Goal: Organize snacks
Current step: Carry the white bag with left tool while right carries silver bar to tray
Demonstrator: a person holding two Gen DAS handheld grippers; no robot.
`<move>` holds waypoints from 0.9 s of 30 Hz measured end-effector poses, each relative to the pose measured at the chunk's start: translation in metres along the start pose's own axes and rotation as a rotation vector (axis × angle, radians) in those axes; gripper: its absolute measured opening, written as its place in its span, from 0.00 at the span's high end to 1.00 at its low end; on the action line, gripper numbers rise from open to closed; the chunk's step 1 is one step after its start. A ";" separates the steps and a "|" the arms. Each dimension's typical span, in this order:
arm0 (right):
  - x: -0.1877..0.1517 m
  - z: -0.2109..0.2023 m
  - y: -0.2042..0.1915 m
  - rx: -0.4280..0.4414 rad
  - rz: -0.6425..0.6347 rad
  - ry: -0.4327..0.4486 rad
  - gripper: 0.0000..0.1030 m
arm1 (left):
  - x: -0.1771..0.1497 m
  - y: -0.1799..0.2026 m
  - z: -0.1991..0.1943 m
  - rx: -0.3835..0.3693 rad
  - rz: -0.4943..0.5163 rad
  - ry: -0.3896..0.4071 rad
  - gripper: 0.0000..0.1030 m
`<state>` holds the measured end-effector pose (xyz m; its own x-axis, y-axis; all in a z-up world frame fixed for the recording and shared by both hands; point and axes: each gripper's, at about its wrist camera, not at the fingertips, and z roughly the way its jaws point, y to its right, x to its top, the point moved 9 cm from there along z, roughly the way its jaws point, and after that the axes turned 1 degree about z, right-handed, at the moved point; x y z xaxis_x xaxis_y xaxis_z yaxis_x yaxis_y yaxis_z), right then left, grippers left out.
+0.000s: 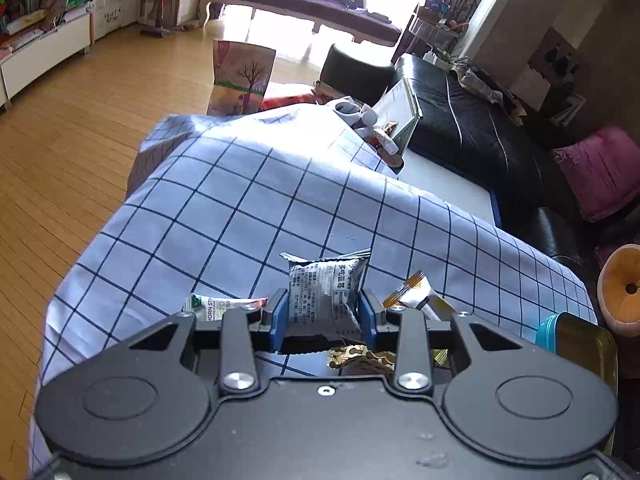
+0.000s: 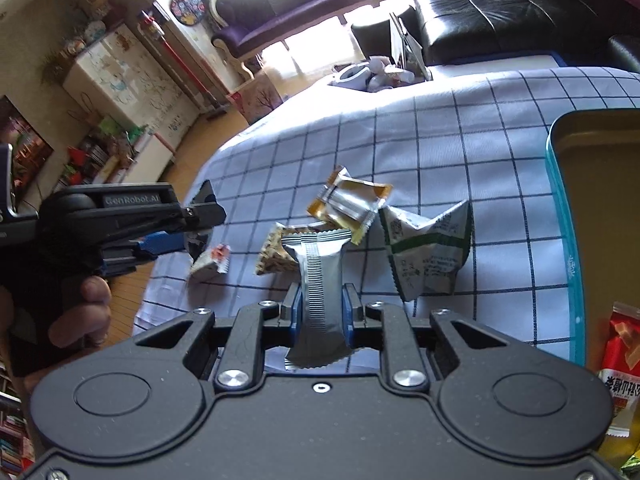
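Observation:
My left gripper (image 1: 323,310) is shut on a grey printed snack packet (image 1: 325,296), held above the checked tablecloth (image 1: 240,208). My right gripper (image 2: 321,308) is shut on a silver snack packet (image 2: 320,276) with a ribbed seam. On the cloth past the right gripper lie an orange-and-silver packet (image 2: 349,204), a white-and-green packet (image 2: 426,250), a patterned packet (image 2: 272,254) and a small white packet (image 2: 210,262). The left gripper also shows at the left of the right wrist view (image 2: 200,224). A teal tin (image 2: 560,216) with a gold inside stands at the right, with a red packet (image 2: 622,344) in it.
In the left wrist view a green-lettered packet (image 1: 224,305) and an orange-striped packet (image 1: 416,292) lie beside the fingers. A wooden bowl (image 1: 620,292) and the tin (image 1: 576,340) stand at the right. Clutter (image 1: 372,120) lies at the table's far end, with a black sofa (image 1: 472,120) behind.

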<state>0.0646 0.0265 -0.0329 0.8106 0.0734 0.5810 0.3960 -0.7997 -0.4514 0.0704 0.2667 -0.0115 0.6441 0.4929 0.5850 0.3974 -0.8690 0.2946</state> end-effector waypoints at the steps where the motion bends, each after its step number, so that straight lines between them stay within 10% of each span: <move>1: 0.003 -0.005 0.000 0.001 0.005 0.015 0.72 | 0.001 0.002 -0.004 0.002 0.005 0.006 0.65; 27: 0.050 -0.109 0.127 -0.258 0.209 0.342 0.72 | -0.069 0.183 -0.005 -0.161 0.300 -0.039 0.65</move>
<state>0.1083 -0.1362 0.0127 0.6557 -0.2703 0.7050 0.0847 -0.9015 -0.4245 0.0951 0.0733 0.0061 0.7422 0.2126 0.6355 0.0797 -0.9696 0.2312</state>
